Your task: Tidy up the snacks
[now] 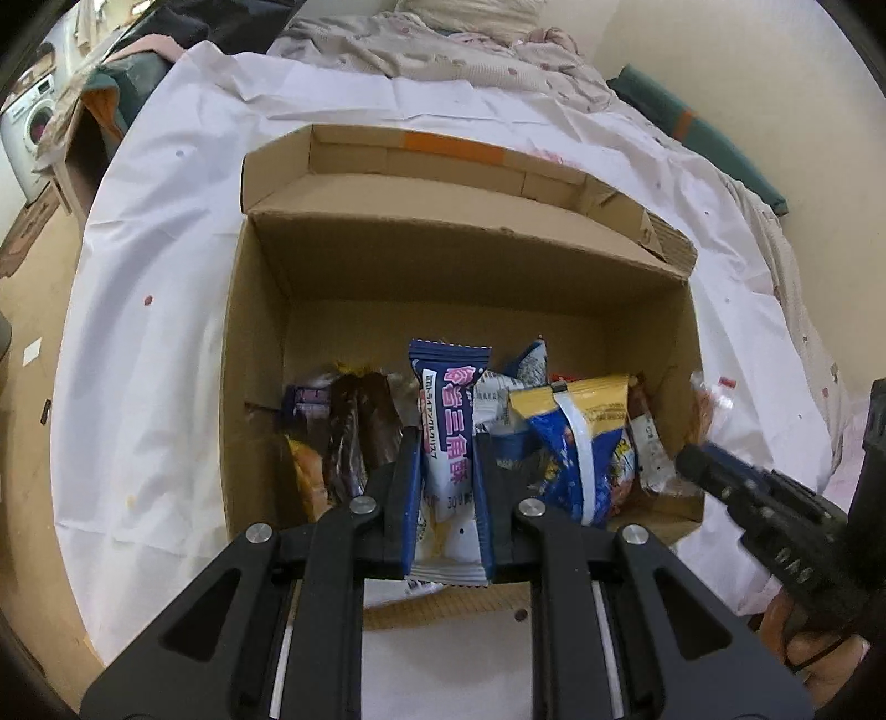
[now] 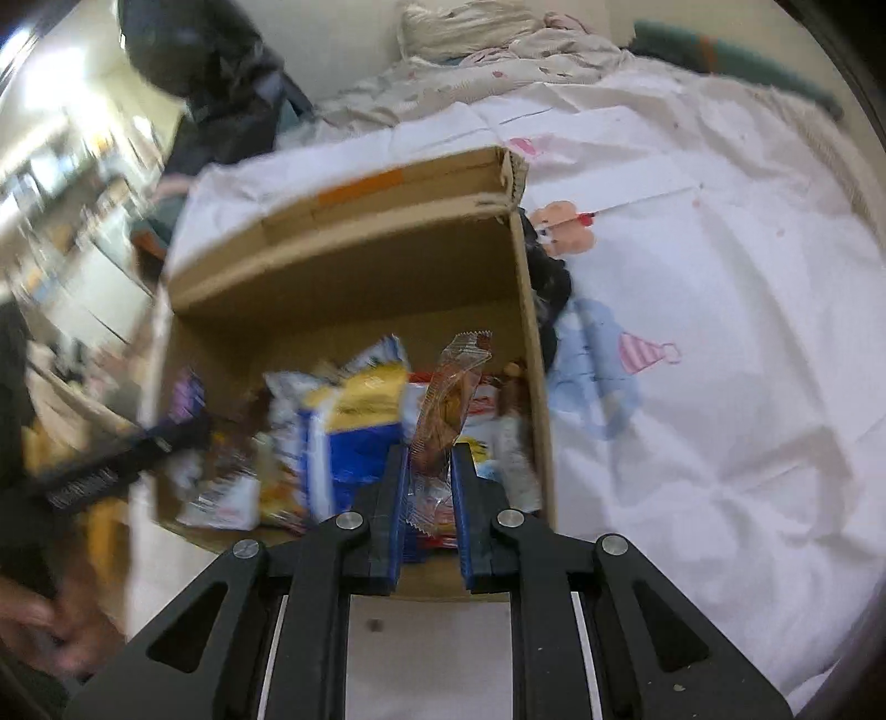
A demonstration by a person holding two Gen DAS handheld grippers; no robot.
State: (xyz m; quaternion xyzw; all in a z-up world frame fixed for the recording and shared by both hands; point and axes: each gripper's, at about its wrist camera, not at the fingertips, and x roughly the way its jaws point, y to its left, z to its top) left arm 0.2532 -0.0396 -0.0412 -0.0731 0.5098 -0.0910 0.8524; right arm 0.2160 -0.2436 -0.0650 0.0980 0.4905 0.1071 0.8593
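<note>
Both claws are clamped on snacks above an open cardboard box. At lower centre of the left wrist view, my left claw [image 1: 447, 471] pinches a blue-and-white pack [image 1: 447, 443] with pink lettering, its pads pressed flat against both long edges, the pack standing upright between them. At lower centre of the right wrist view, my right claw [image 2: 431, 487] grips a clear wrapper [image 2: 446, 410] holding something brown, the wrapper rising up and tilting right out of the nearly closed jaws.

Behind both packs sits the box [image 1: 266, 343], filling the middle of each frame, its far flap folded back and marked by an orange strip [image 1: 454, 147]. Inside it, along the near wall, lie several snacks: a yellow-and-blue bag [image 1: 576, 443] at centre right, a dark brown wrapper [image 1: 354, 426] at centre left, others packed around them.

Under the box spreads a white sheet [image 1: 166, 288] over a bed, with a rumpled blanket [image 1: 421, 50] at top centre. My right claw also shows at lower right of the left view, a hand [image 1: 808, 648] beneath it. My left claw appears blurred at left of the right view.
</note>
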